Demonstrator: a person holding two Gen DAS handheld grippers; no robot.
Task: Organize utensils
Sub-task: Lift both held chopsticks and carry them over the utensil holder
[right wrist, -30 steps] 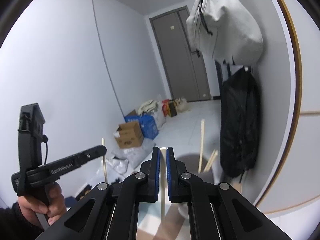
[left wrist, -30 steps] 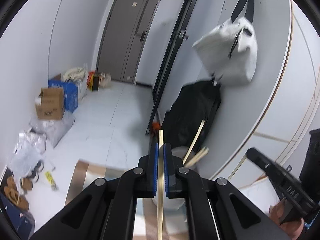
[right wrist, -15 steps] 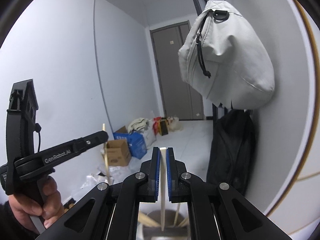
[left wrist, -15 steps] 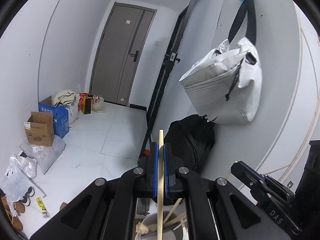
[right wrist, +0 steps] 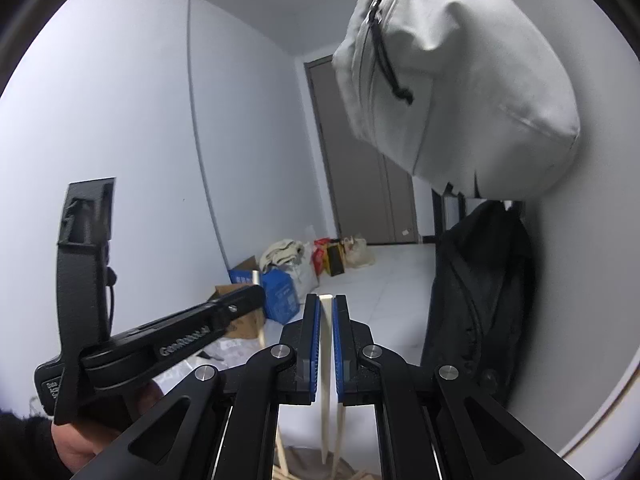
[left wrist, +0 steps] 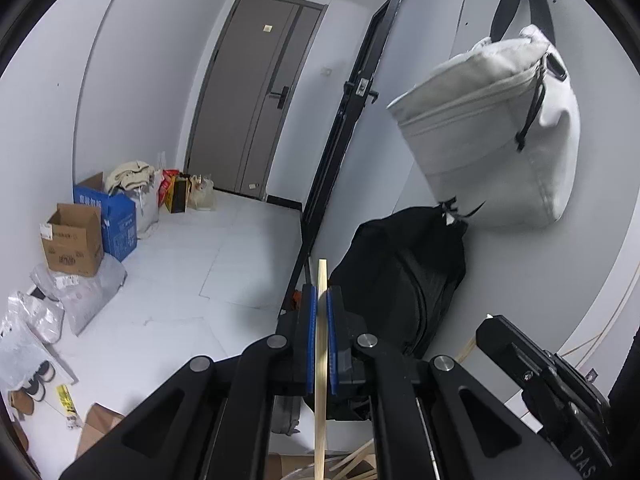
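In a white hallway with boxes (left wrist: 74, 240) far left, the left gripper (left wrist: 319, 336) and right gripper (right wrist: 327, 344), pointing slightly down, each pinch a chopstick (left wrist: 321, 360).

This is a home entryway: a grey door (left wrist: 260, 96) closes off a white-tiled floor (left wrist: 192, 280), bags (left wrist: 492, 132) hang on the wall, cardboard boxes (left wrist: 76, 240) and shopping bags line one side, and shoes (left wrist: 38, 376) sit beside them.
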